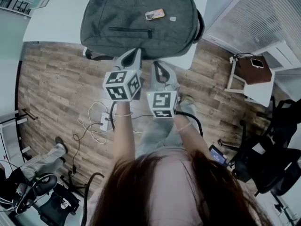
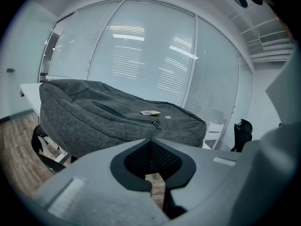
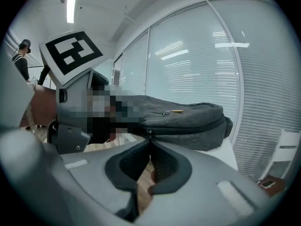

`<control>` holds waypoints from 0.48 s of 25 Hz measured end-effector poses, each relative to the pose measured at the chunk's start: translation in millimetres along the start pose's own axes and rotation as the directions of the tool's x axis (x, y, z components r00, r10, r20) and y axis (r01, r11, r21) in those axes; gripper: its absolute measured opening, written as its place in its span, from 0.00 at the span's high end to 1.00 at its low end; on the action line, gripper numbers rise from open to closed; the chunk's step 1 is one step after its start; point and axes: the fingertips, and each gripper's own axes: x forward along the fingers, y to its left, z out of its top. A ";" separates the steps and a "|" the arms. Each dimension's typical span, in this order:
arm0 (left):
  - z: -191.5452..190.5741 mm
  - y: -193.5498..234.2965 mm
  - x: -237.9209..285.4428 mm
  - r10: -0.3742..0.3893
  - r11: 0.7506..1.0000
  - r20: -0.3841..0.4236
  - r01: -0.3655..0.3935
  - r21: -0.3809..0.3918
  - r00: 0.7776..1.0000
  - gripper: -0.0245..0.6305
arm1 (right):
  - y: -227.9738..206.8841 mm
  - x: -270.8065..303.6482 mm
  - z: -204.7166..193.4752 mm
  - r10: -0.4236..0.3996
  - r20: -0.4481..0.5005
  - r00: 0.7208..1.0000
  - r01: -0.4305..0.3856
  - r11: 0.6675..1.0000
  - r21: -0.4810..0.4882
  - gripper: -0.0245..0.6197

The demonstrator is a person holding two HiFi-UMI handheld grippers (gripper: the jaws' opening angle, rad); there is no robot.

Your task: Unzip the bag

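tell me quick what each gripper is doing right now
left gripper: closed, empty.
right gripper: closed, tips near the bag; whether it pinches anything cannot be told.

Both tools were pale grey plastic, each with black meshed pads [image 2: 162,161] lining a hollow behind the tips. The left gripper [image 1: 133,55] carried a white cube [image 1: 123,84] printed with black square markers at its six o'clock end. The right gripper [image 1: 160,68] bore a second one, with a black cable [image 1: 192,119] curving off toward four o'clock. The person wore a thin bracelet [image 1: 123,114], a pinkish top [image 1: 162,166] and long dark hair [image 1: 207,192].
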 end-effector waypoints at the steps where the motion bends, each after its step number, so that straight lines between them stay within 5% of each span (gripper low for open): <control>1: -0.4 -0.2 -0.2 0.003 1.000 0.000 -0.003 0.000 1.000 0.95 | -1.0 -1.8 -0.6 0.001 -0.009 1.000 -0.001 1.000 -0.005 0.95; 12: 0.5 2.3 0.2 0.052 0.999 -0.004 -0.052 -0.017 0.999 0.95 | -17.1 -7.5 2.3 0.047 -0.046 0.998 -0.048 0.998 -0.034 0.95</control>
